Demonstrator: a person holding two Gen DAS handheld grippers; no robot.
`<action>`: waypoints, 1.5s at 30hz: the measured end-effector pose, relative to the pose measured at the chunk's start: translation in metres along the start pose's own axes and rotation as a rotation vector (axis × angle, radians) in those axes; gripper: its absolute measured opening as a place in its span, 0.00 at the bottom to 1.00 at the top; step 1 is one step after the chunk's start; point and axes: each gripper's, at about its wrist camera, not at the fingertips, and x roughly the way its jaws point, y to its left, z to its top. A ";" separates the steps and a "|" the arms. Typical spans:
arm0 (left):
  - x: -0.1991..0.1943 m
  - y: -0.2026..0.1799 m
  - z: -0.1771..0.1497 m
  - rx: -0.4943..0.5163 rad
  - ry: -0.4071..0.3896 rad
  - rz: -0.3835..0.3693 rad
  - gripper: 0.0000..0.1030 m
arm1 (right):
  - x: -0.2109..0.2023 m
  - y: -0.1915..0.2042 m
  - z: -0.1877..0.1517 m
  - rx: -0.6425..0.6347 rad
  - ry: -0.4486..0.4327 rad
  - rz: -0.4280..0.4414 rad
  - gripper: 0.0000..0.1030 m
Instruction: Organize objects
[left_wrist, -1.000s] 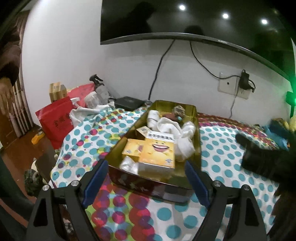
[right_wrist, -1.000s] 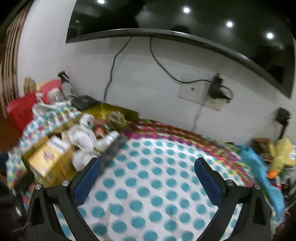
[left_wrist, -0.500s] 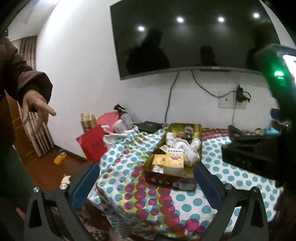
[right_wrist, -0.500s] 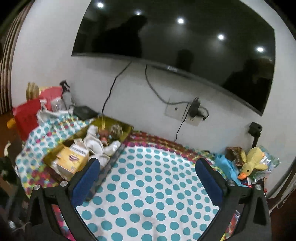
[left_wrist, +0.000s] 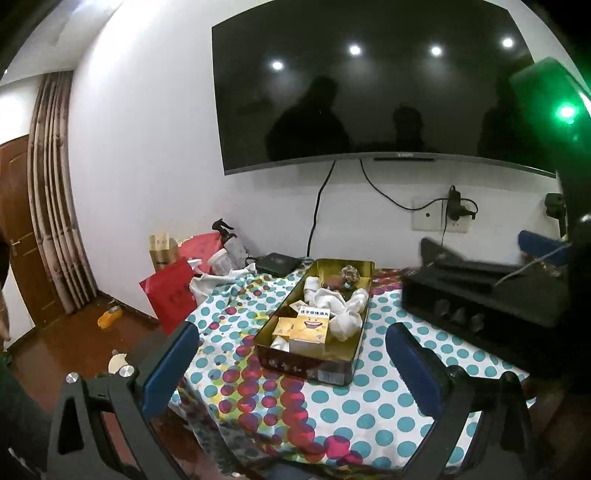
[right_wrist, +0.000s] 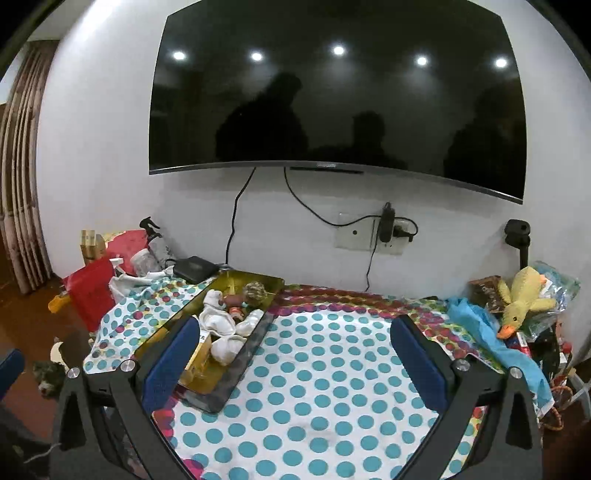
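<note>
My left hand-held gripper (left_wrist: 291, 363): jaws spread as wide as they go, nothing between the blue pads; it hangs near and above the tabletop edge.
My right hand-held gripper (right_wrist: 293, 360): jaws wide apart too, empty, over the bare dotted cloth.
Tabletop (right_wrist: 332, 387): covered in a polka-dot cloth, soft and loose; I judge it will ruck if I drag anything across it.
Tin tray (left_wrist: 343, 365): a long gold metal tin on the left half of the tabletop, one short end toward me, the other near the wall. Stiff, thin-walled, likely slick; I would pinch a long rim or push it, not squeeze its sides.
Yellow box (left_wrist: 311, 328): a carton with a smiling mouth, at the near end of the tin. Light, I judge, and crushable; take it across its flat faces with gentle pressure.
White socks (left_wrist: 341, 304): a soft bundle in the middle of the tin, touching the box. Limp and light; grab a thick fold, expect it to trail.
Pinecone-like ball (left_wrist: 349, 275): at the far end of the tin; what it is I cannot tell. Looks rough and brittle, so hold it lightly.
Plush duck (right_wrist: 524, 299): far right, well apart from the tin, in a clutter pile. Soft, squashy; grip the body.
</note>
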 end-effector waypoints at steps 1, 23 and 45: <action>0.002 0.000 -0.001 0.000 0.007 0.000 1.00 | 0.002 0.004 -0.001 -0.006 0.005 0.015 1.00; -0.005 0.045 -0.007 -0.072 0.006 0.126 1.00 | 0.022 0.013 -0.027 -0.051 0.110 0.019 1.00; 0.026 0.057 -0.013 -0.078 0.052 0.155 1.00 | 0.019 0.027 -0.059 -0.094 0.146 0.079 1.00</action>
